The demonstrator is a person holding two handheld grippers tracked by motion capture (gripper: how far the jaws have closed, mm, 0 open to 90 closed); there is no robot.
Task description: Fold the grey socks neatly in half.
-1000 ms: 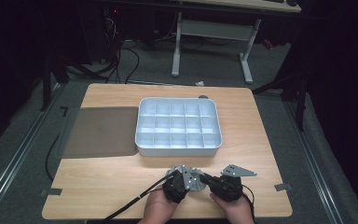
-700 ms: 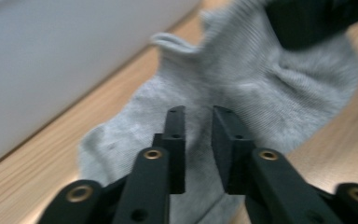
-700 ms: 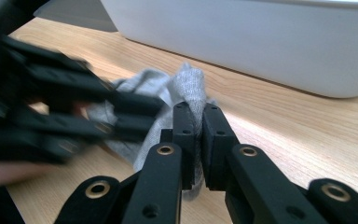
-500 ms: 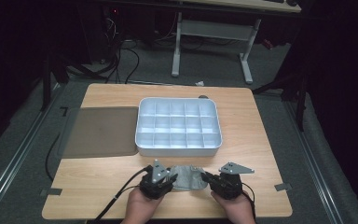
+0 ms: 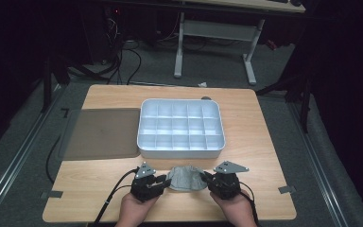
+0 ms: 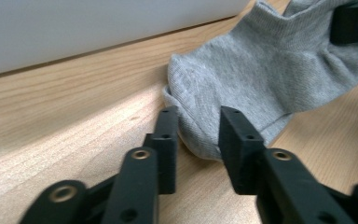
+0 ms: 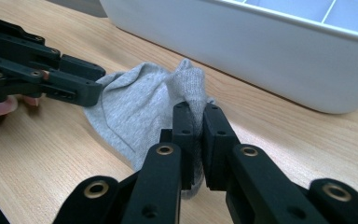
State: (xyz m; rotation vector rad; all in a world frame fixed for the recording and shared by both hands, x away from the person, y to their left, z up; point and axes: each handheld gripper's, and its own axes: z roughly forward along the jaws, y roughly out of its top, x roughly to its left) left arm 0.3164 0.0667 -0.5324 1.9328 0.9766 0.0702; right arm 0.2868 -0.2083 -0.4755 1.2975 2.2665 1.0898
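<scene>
Now sock between both claws

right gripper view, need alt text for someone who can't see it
The right tool, its two black jaws rising from the bottom, is shut on a fold of a grey knitted ankle sock lying on a light wooden table. The left tool meets the sock's far edge at left, and a white plastic compartment tray sits behind.

Along the near edge of the tabletop we have bare wood to the left and right of our hands. The white divided tray walls off the middle, its front wall just beyond the grey sock. The brown mat lies flat at the left edge.
</scene>
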